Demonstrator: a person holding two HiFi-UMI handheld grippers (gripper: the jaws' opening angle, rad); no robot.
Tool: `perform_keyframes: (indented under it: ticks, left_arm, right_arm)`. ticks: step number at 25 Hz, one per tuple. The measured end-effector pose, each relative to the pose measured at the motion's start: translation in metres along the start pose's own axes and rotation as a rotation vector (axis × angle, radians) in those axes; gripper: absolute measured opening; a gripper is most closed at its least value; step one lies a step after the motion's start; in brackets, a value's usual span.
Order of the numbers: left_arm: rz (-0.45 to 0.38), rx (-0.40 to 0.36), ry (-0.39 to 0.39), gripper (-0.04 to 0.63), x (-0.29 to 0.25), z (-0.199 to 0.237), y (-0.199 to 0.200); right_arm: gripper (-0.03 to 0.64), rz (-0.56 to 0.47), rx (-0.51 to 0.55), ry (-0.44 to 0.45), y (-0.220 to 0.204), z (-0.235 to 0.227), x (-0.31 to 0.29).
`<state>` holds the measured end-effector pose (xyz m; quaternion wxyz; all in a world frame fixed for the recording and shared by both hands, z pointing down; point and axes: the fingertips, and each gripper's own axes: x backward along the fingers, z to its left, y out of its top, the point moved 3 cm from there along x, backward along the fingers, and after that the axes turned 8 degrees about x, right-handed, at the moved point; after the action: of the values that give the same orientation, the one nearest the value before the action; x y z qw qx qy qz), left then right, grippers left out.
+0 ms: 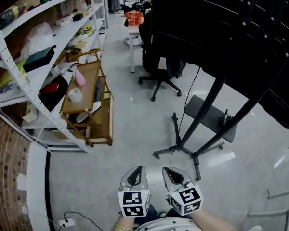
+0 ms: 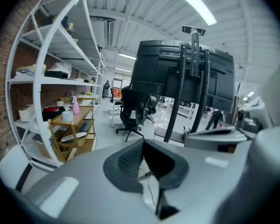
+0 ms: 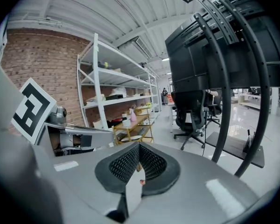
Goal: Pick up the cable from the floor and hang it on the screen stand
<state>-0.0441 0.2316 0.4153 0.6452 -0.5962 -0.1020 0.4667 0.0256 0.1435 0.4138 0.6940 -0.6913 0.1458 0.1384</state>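
1. Both claws are sitting low in the head view, side by side and just apart: left gripper point(image 1: 135, 176), right gripper point(image 1: 176, 176). Each is clenching on nothing; in each gripper view the pads are meeting at the tip with only floor showing behind them.
2. Task's thing: I am reading it as the thin black cable point(image 1: 189, 96) dropping from behind the screen point(image 1: 221, 23) and reaching the floor by the base of the screen stand point(image 1: 204, 112). It is not being held or touched.
3. Bearing: the cable is lying ahead of the claws and a little to the right. Its long axis is running away from me, floor end nearest, far end climbing toward the screen. My right claw is sitting nearer to it; I am judging that hand the likelier one to lead.
4. A second cable point(image 1: 84, 216) is trailing on the floor at lower left from a white plug point(image 1: 65, 222), nearer my left claw. I cannot tell for certain which of the two is meant.
5. Count:
   - claws, two
   - cables, two
   - screen stands, one
   - screens, one
   - office chair point(image 1: 159, 61), one close by
   - wooden trolley point(image 1: 89, 105), one
   - white shelving point(image 1: 67, 35), one run
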Motion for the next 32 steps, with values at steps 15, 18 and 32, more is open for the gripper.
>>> perform_keyframes:
  ticks: [15, 18, 32]
  left_arm:
    - [0.137, -0.072, -0.222, 0.008, -0.179, 0.037, 0.021]
    - [0.155, -0.061, -0.230, 0.008, -0.218, 0.031, 0.008]
    - [0.242, -0.087, -0.274, 0.008, -0.457, 0.016, -0.152]
  right_arm:
    - [-0.002, 0.107, -0.164, -0.299, -0.016, -0.108, -0.118]
    - [-0.002, 0.152, -0.181, -0.335, -0.047, -0.143, -0.139]
    - [0.074, 0.304, -0.199, -0.384, -0.298, -0.325, -0.307]
